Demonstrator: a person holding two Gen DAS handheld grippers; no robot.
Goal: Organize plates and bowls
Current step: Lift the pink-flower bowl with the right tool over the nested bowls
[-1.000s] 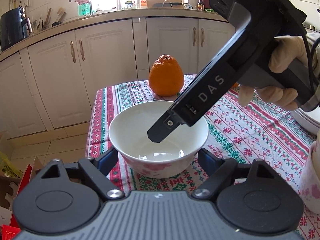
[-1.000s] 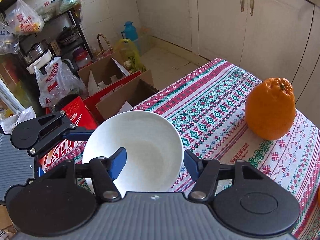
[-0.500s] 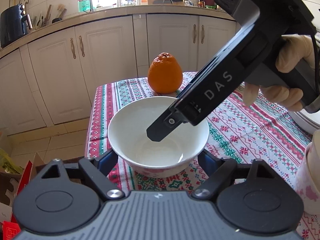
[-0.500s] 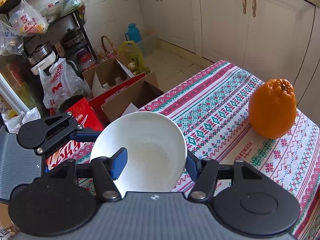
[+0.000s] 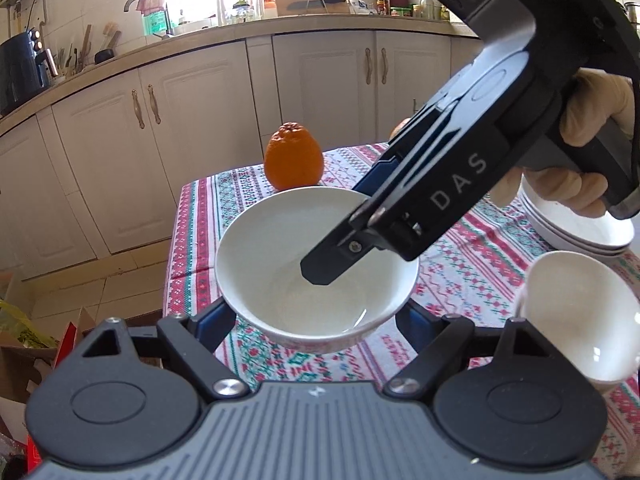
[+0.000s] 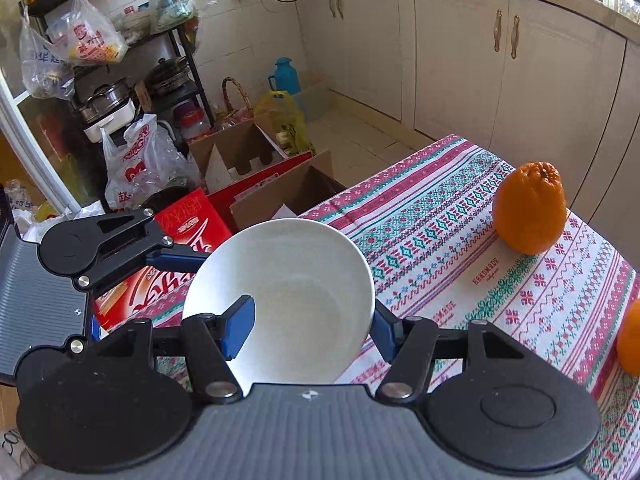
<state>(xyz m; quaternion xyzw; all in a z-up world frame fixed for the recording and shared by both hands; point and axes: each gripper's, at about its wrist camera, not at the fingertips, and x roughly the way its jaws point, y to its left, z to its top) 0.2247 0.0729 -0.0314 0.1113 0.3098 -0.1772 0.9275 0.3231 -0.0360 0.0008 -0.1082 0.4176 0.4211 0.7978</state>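
A white bowl hangs a little above the patterned tablecloth, held from two sides. My left gripper is shut on its lower body, one finger on each flank. The right gripper comes in from the upper right and is shut on the bowl's far wall, one finger inside and the other behind the rim. In the right wrist view the same bowl fills the right gripper, and a left gripper finger touches its far side. A second white bowl and a stack of white plates sit at the right.
An orange stands near the table's far edge, and a second orange shows at the right border. Beyond the table's left edge lie open cardboard boxes, bags and a shelf. Kitchen cabinets run behind.
Both grippers have risen together with the bowl, which now hangs off the cloth. The second bowl and the plate stack have come into the left wrist view.
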